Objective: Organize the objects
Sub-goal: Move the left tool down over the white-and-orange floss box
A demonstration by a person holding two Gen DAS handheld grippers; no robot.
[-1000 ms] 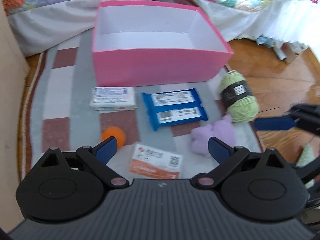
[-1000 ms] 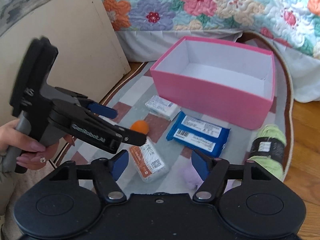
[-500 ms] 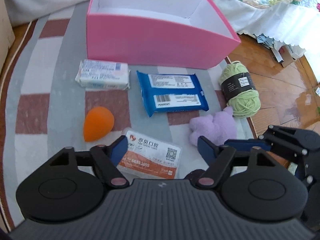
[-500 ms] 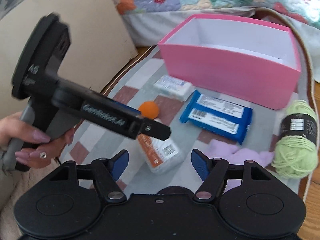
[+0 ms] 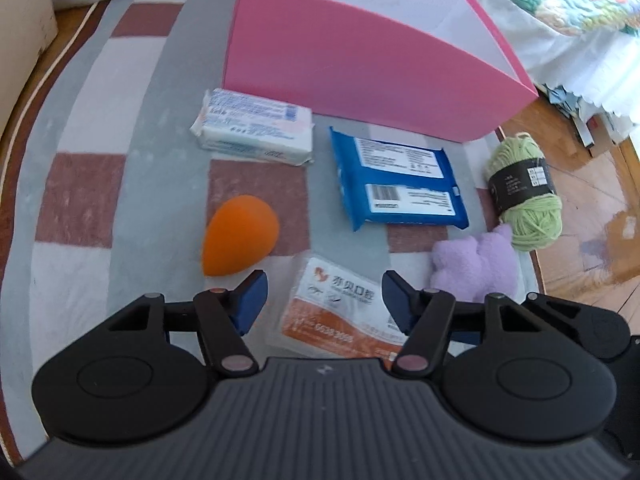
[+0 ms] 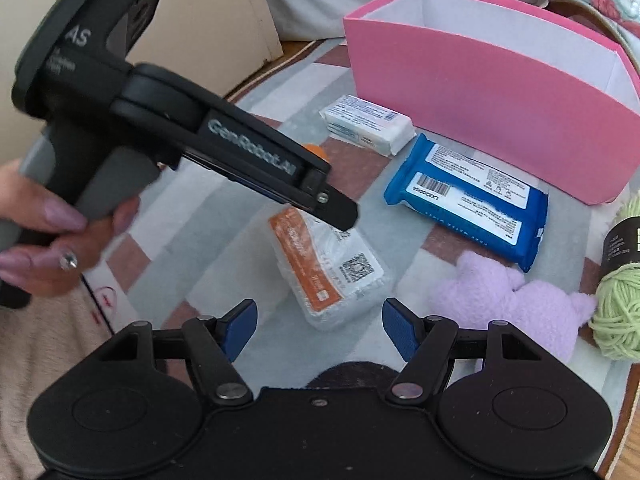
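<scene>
Left gripper, jaws closing but not yet pressing, straddles the crinkly clear-plastic orange-and-white packet lying flat on the rug between its fingers; packet looks light, soft, slippery, so pinch across the short sides; right gripper open, empty.

**Bright daylight, fisheye bend, some motion blur**

Both views are well lit by soft daylight; shadows are faint. In the left wrist view the wood floor carries a pale glare patch at the right. Straight lines bow toward the edges: the pink box curves, and the corners go dark. The soap and orange sponge look smeared. In the right wrist view the hand is blurred.
</scene>
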